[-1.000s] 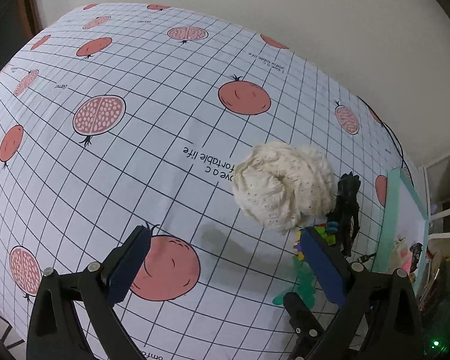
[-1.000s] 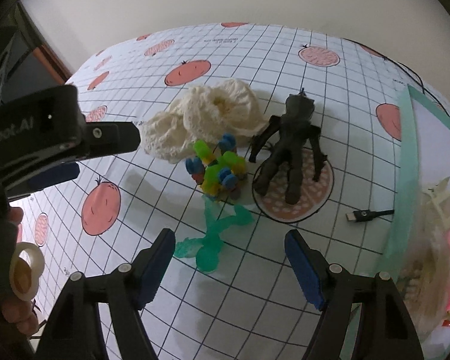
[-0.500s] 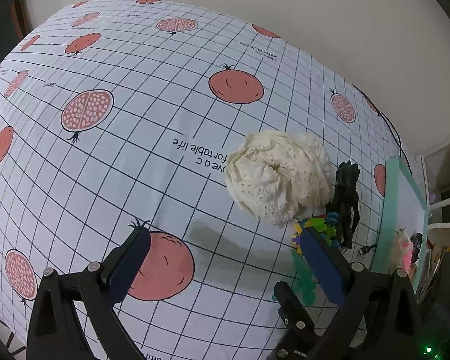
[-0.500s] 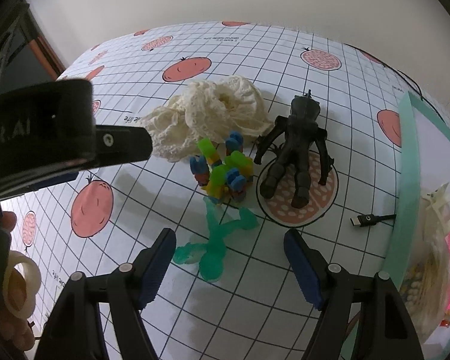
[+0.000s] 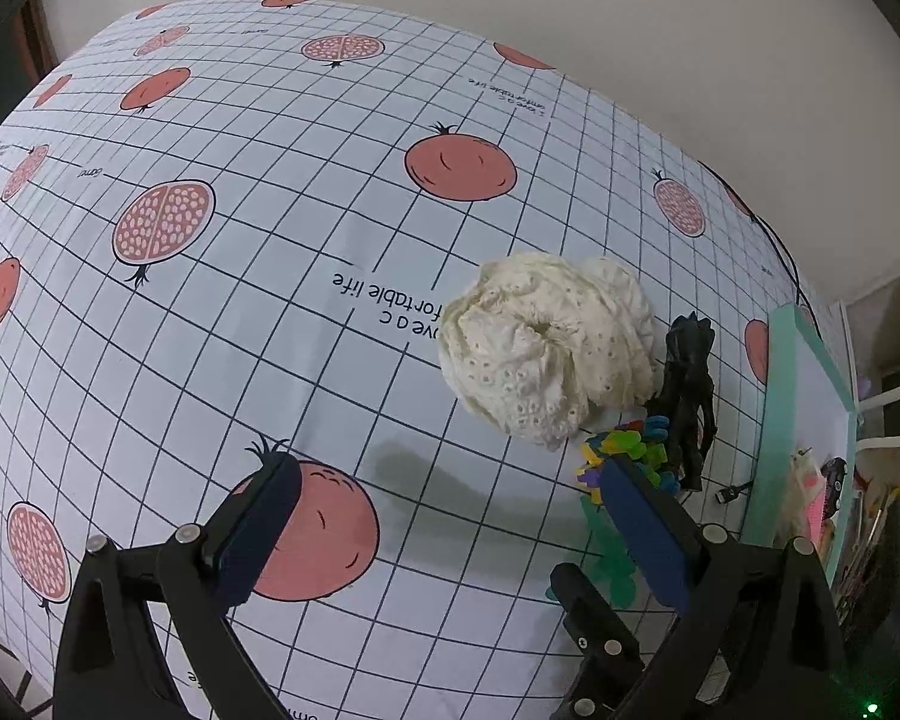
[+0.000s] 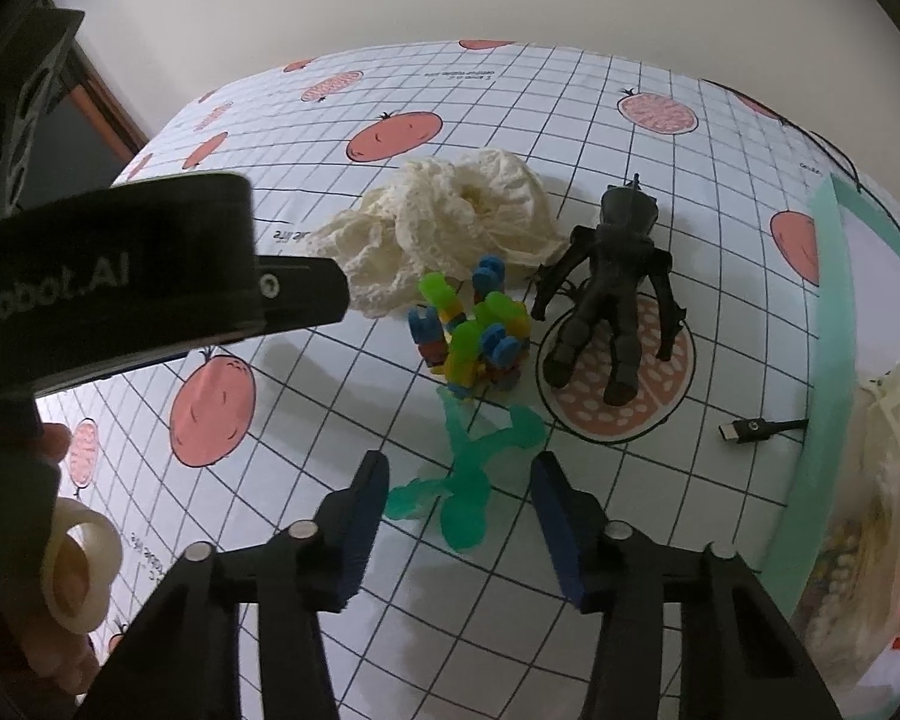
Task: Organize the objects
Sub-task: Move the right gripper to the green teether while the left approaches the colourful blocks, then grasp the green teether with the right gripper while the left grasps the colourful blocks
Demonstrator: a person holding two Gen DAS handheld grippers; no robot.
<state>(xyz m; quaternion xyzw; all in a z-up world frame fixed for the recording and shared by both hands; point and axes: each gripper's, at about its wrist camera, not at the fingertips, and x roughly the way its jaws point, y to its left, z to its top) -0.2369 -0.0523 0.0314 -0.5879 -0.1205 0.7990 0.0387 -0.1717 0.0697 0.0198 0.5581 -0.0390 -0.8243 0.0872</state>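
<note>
Now both hand-held grippers, left [image 5: 444,516] and right [image 6: 459,516], spread, empty; tablecloth [image 5: 270,312] leftward bare; tray [image 6: 825,324] bounds right.

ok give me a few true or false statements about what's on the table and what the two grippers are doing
1. The right gripper is open, with the green toy lying between its fingers. True.
2. The left gripper is shut on the cream cloth. False: it is open and empty.
3. The black figure lies partly on a printed pomegranate. True.
4. The cable plug is pushed into the block toy. False: it lies loose, apart.
</note>
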